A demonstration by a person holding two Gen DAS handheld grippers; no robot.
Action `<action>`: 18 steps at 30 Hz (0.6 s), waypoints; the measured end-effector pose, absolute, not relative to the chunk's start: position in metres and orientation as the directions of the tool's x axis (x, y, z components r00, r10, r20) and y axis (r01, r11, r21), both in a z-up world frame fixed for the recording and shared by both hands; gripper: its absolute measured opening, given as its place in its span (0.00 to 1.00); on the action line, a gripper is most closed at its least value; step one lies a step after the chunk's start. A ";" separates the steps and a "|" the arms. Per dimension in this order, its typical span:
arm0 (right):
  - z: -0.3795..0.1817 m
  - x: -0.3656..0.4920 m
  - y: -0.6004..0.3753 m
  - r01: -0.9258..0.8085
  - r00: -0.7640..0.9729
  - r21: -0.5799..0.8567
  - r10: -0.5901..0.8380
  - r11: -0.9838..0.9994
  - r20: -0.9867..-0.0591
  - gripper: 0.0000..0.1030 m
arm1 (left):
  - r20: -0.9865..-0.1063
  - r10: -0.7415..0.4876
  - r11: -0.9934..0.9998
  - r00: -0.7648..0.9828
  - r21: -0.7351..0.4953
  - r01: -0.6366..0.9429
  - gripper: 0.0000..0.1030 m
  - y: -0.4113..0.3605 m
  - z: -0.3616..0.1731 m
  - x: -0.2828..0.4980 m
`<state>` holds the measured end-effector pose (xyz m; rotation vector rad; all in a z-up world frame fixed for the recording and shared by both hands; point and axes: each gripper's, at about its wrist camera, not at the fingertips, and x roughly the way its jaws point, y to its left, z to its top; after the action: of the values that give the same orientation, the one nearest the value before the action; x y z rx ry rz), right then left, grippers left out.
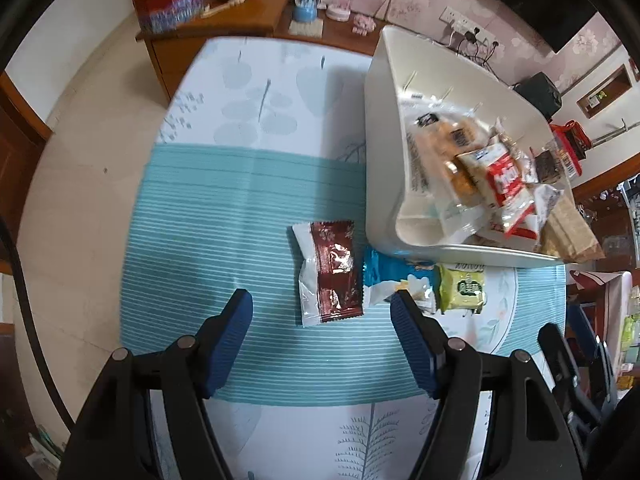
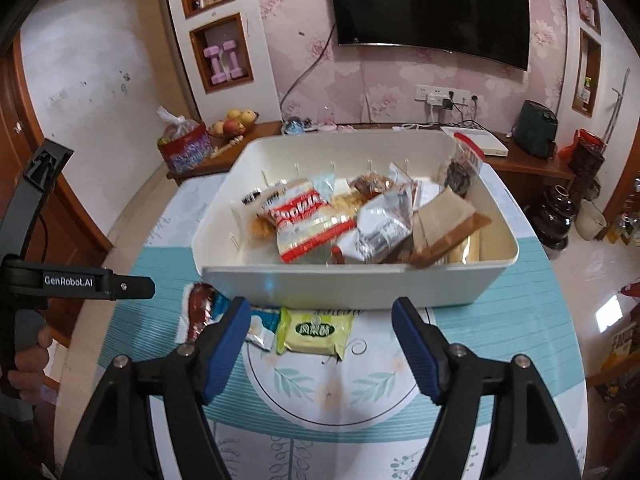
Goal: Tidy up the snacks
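A white bin (image 1: pixel 384 168) (image 2: pixel 336 286) on the table holds several snack packets, among them a red and white one (image 2: pixel 304 224). Three packets lie on the cloth in front of it: a dark red and white one (image 1: pixel 330 274) (image 2: pixel 198 310), a blue one (image 1: pixel 384 276) (image 2: pixel 262 318) and a green one (image 1: pixel 462 288) (image 2: pixel 316 332). My left gripper (image 1: pixel 322 302) is open just above the dark red packet, touching nothing. My right gripper (image 2: pixel 320 310) is open over the green packet, its pads clear of it.
The teal and white tablecloth (image 1: pixel 240 220) covers a round table. A wooden sideboard (image 1: pixel 224 24) behind carries a red bag and a fruit bowl (image 2: pixel 232 124). A hand (image 2: pixel 28 356) holds the left gripper's handle at the right wrist view's left edge. A television hangs on the wall.
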<state>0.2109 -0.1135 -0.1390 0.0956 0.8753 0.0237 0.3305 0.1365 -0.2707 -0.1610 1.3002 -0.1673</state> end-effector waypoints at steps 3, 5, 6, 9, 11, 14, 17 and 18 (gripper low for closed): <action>-0.153 0.212 -0.108 0.034 0.620 0.082 0.043 0.996 -0.784 0.76 | -0.947 -0.231 0.972 0.223 -0.232 0.024 0.68 0.137 -0.288 0.341; -0.163 0.215 -0.104 0.040 0.600 0.066 0.029 0.997 -0.799 0.76 | -0.947 -0.245 0.969 0.207 -0.247 0.019 0.68 0.138 -0.297 0.347; -0.168 0.216 -0.101 0.038 0.593 0.056 0.023 0.998 -0.805 0.76 | -0.947 -0.253 0.967 0.199 -0.255 0.018 0.68 0.138 -0.301 0.350; -0.181 0.219 -0.094 0.021 0.579 0.022 0.006 1.000 -0.815 0.76 | -0.946 -0.270 0.963 0.180 -0.270 0.023 0.68 0.136 -0.313 0.357; -0.188 0.220 -0.090 0.014 0.573 0.005 -0.004 1.000 -0.820 0.76 | -0.945 -0.280 0.960 0.170 -0.279 0.031 0.68 0.134 -0.320 0.361; -0.198 0.225 -0.086 0.004 0.553 -0.016 -0.016 1.000 -0.833 0.76 | -0.945 -0.283 0.959 0.161 -0.281 0.035 0.68 0.133 -0.329 0.367; -0.208 0.229 -0.080 -0.016 0.536 -0.046 -0.030 0.999 -0.844 0.76 | -0.947 -0.283 0.959 0.150 -0.281 0.034 0.68 0.131 -0.336 0.370; -0.209 0.229 -0.078 -0.023 0.533 -0.051 -0.031 0.998 -0.846 0.77 | -0.948 -0.281 0.960 0.148 -0.279 0.033 0.68 0.130 -0.338 0.372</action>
<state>0.2292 -0.0782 -0.2092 -0.0581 1.0092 -0.0046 0.3718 0.1305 -0.3377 -0.2100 1.4069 -0.2286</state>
